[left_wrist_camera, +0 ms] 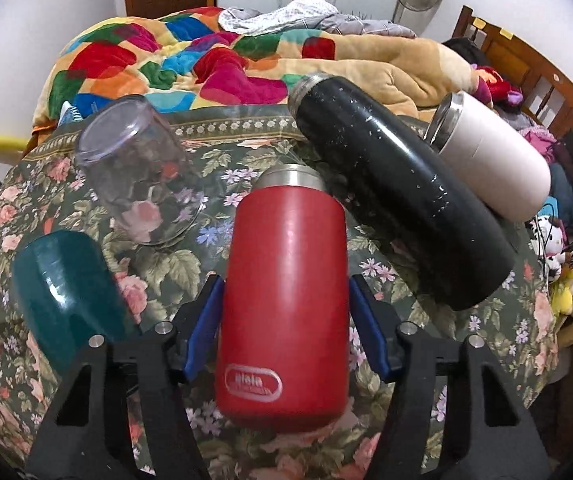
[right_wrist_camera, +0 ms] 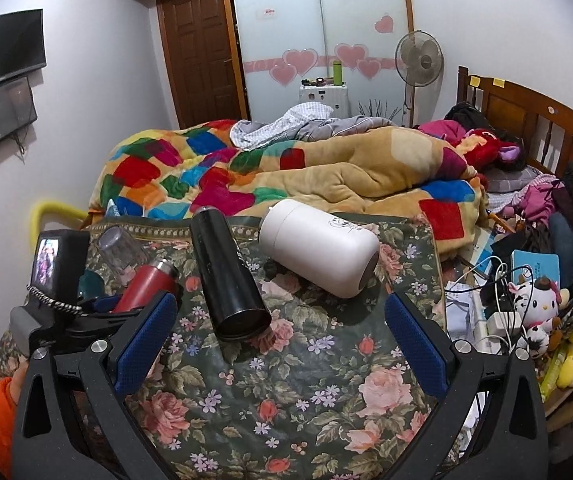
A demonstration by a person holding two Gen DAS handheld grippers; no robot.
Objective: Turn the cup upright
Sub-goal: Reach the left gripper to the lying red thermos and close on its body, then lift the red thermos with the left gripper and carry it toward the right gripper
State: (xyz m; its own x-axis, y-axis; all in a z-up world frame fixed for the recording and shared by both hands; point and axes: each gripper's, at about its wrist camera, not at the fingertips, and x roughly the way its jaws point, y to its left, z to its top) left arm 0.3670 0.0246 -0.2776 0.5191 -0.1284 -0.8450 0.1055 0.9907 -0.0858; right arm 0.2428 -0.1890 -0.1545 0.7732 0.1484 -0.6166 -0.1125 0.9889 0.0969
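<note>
A red flask (left_wrist_camera: 286, 300) with a steel rim lies tilted between the blue pads of my left gripper (left_wrist_camera: 286, 320), which is shut on its body. It also shows in the right wrist view (right_wrist_camera: 146, 284), held in the left gripper (right_wrist_camera: 98, 304). A black flask (left_wrist_camera: 402, 196) and a white flask (left_wrist_camera: 494, 152) lie on their sides on the floral cloth (left_wrist_camera: 246, 168). A clear glass (left_wrist_camera: 138, 172) stands upside down. A teal cup (left_wrist_camera: 66, 292) sits at the left. My right gripper (right_wrist_camera: 282, 340) is open and empty, near the black flask (right_wrist_camera: 226, 272) and white flask (right_wrist_camera: 318, 252).
A colourful quilt (right_wrist_camera: 246, 168) lies on the bed behind the cloth-covered surface (right_wrist_camera: 286, 392). Plush toys (right_wrist_camera: 538, 308), cables and clutter crowd the right side. A wooden headboard (right_wrist_camera: 526, 116) is at far right. A fan (right_wrist_camera: 418, 60) and door (right_wrist_camera: 202, 52) stand at the back.
</note>
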